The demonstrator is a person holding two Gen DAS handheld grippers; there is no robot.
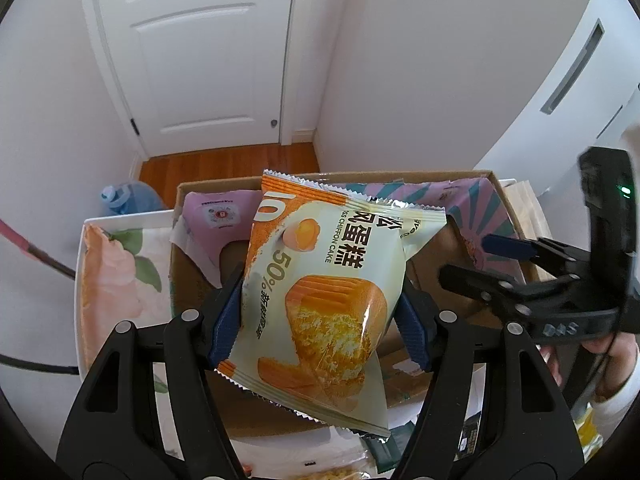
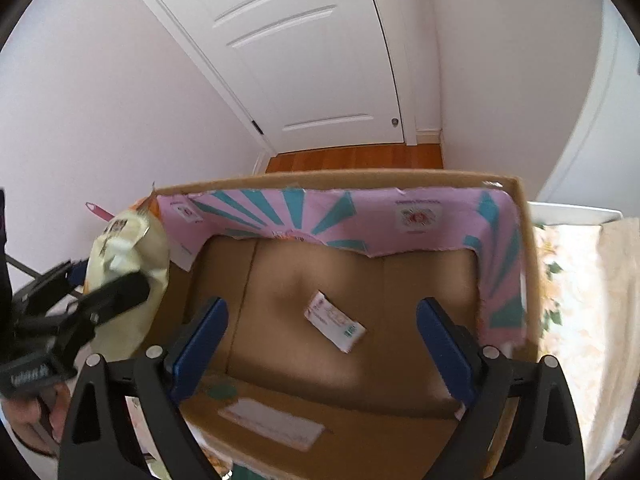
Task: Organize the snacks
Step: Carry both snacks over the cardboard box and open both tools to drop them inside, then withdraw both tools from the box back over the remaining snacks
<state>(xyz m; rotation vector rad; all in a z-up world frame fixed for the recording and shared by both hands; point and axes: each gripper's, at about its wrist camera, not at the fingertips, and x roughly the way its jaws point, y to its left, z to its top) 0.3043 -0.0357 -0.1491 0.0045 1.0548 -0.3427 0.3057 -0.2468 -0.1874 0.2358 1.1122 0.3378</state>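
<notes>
Left gripper (image 1: pixel 320 320) clamping a chiffon cake packet (image 1: pixel 332 288) between its blue pads (image 1: pixel 226 328), pinching the wrapper across its lower middle. Holding the packet up on end, tilted a little, with its sawtooth top seam leaning away toward the door (image 1: pixel 208 52). Hanging above the near left part of the open cardboard box (image 1: pixel 508 204), clear of the box floor as far as the left wrist view shows. Seen from the right wrist view, the same packet (image 2: pixel 124 280) showing its pale back at the box's left wall, with the left gripper (image 2: pixel 80 300) reaching in from the left and a hand (image 2: pixel 36 412) gripping its handle below.

Right gripper (image 2: pixel 320 352) hovering with its fingers spread wide, blue pads (image 2: pixel 444 348) well apart and gripping nothing, pointing forward and down over the box interior. In the left wrist view, reaching in from the right edge over the box's right side (image 1: pixel 496 264), fingers parted, a hand (image 1: pixel 608 352) wrapped around the grip.

Lying on the brown box floor (image 2: pixel 420 292), between the right gripper's pads in that view, a small white sachet (image 2: pixel 335 321). Lining the far and right walls, a pink and teal printed flap (image 2: pixel 320 216). Resting under the box, a floral cloth (image 1: pixel 116 276). More snack wrappers (image 1: pixel 344 460) showing at the bottom edge, too cropped to identify.
</notes>
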